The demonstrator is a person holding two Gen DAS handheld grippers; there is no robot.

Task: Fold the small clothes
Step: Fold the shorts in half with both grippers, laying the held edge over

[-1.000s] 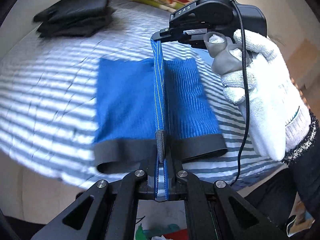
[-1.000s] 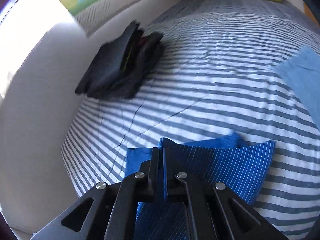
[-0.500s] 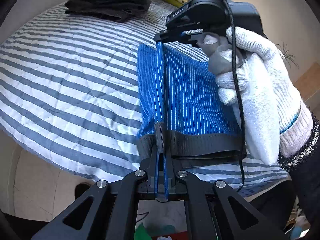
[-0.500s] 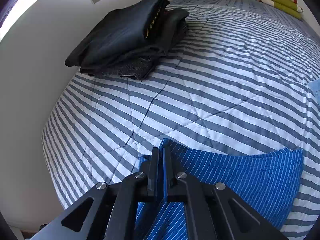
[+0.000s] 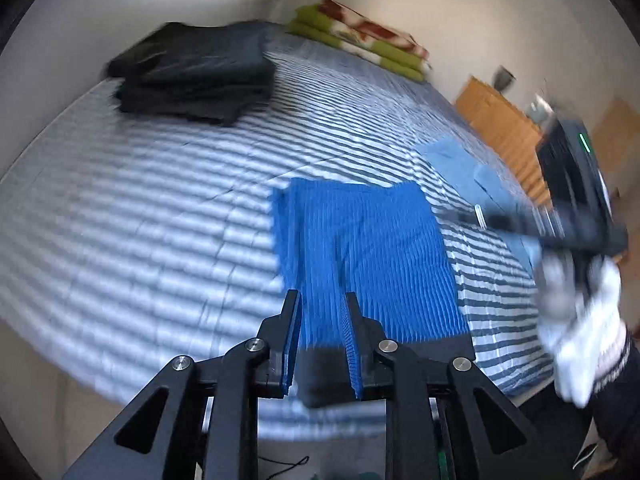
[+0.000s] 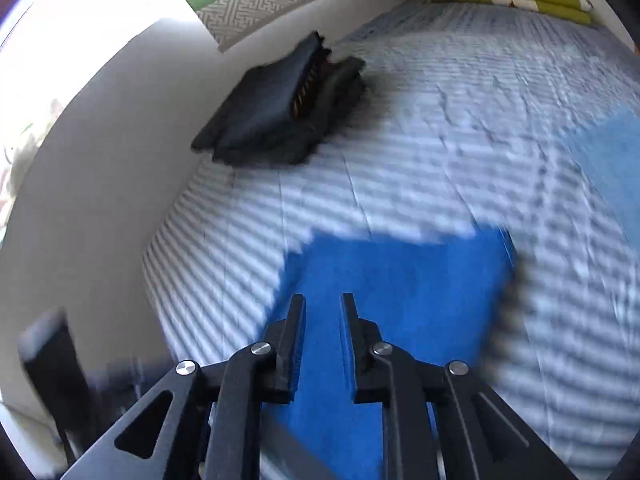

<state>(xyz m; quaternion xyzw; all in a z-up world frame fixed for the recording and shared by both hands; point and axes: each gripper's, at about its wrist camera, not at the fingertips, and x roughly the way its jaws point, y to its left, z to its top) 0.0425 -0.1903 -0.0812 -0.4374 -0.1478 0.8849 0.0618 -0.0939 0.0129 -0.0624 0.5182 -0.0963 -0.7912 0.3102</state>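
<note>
A blue striped garment (image 5: 360, 248) with a dark waistband (image 5: 424, 350) lies folded flat on the striped bed (image 5: 160, 200). My left gripper (image 5: 319, 304) hovers open over its near edge, nothing between the fingers. In the right wrist view the same blue garment (image 6: 400, 292) lies under my right gripper (image 6: 322, 306), which is also open and empty. The right gripper body (image 5: 576, 200), held by a white-gloved hand (image 5: 576, 320), appears at the right of the left wrist view, off the cloth. Both views are motion-blurred.
A stack of dark folded clothes (image 5: 192, 72) sits at the bed's far left corner by the wall. A light blue garment (image 5: 468, 172) lies right of the blue one. Green and red folded blankets (image 5: 360, 40) rest at the far end. Wooden furniture (image 5: 500, 124) stands beyond the bed.
Both grippers let go of the blue garment's edge and opened. The garment dropped flat, folded over, and both grippers drew back; the right hand moved off to the right.
</note>
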